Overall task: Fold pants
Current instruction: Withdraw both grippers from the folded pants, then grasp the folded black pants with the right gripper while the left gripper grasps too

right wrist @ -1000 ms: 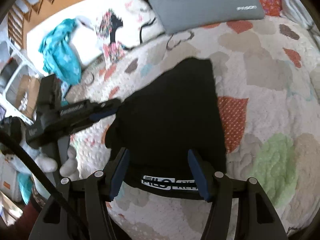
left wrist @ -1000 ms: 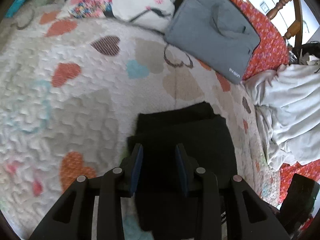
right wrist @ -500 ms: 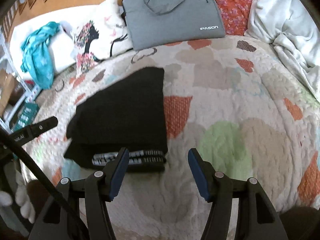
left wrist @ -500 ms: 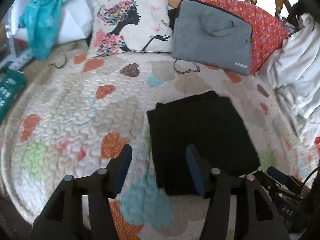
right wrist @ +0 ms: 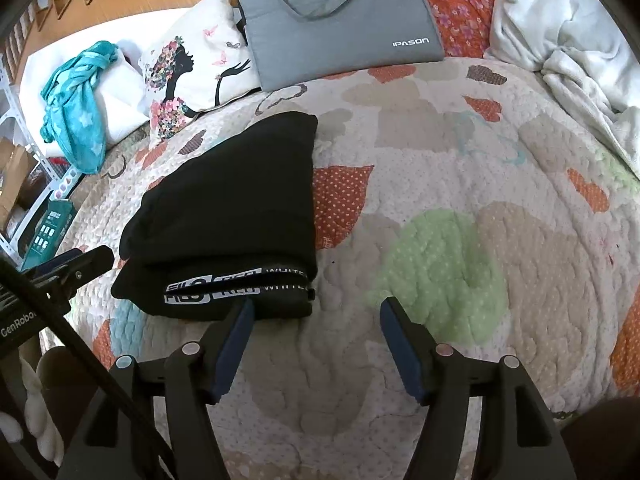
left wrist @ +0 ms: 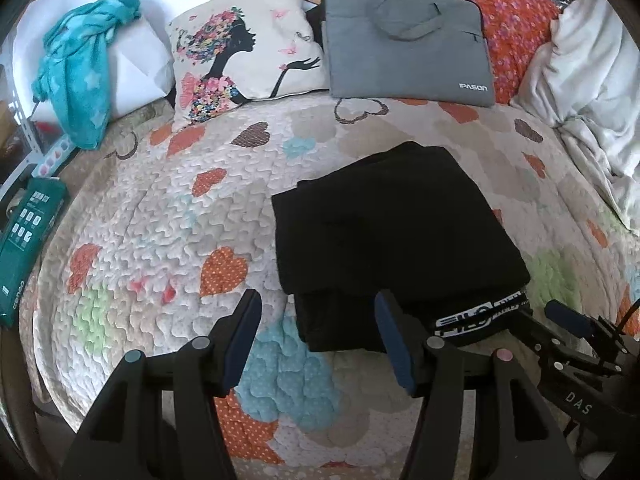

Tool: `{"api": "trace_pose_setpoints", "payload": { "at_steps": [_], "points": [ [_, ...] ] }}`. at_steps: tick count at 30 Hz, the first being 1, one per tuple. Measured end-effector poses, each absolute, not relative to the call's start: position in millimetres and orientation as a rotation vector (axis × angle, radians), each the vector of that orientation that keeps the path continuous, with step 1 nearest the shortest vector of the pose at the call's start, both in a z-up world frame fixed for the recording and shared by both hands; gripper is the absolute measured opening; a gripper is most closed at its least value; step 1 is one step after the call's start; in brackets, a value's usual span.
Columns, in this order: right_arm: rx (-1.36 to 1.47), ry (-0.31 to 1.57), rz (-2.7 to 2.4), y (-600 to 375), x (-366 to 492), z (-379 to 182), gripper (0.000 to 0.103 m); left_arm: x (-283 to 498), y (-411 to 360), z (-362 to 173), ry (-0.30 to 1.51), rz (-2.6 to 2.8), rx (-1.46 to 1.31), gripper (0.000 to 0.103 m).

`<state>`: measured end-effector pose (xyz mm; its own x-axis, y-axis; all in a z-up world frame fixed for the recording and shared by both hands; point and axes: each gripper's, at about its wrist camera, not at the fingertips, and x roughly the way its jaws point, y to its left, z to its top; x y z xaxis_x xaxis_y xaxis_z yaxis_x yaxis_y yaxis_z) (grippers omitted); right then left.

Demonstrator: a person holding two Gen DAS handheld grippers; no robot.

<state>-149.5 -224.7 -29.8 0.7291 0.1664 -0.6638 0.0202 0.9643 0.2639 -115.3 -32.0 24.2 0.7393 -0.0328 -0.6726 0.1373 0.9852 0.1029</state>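
The pants [left wrist: 392, 236] lie folded in a compact black stack on the bed [left wrist: 160, 216], waistband toward the camera. The left tool [left wrist: 316, 344] is about half open and holds nothing. The right tool [right wrist: 316, 344] is opening, with nothing between its jaws. The fold looks finished, so I think the good move now is to draw both tools away without catching the near edge.

"IPASON" stands in white on the grey laptop bag [right wrist: 340, 20], far ahead of the tongs. The black pants [right wrist: 232, 216], just ahead-left of the right tongs, show "RED" and "WHITE" on the waistband. The left gripper [right wrist: 60, 268] body reads "GenRobo", cut off
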Motion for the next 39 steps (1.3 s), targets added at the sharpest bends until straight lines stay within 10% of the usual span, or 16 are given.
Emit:
{"api": "trace_pose_setpoints", "payload": {
  "at_steps": [39],
  "points": [
    [0.175,0.710,0.138,-216.0,-159.9,22.8,0.075,-91.3,26.6,40.9,0.814,-0.199,-0.133,0.062]
  ]
}}
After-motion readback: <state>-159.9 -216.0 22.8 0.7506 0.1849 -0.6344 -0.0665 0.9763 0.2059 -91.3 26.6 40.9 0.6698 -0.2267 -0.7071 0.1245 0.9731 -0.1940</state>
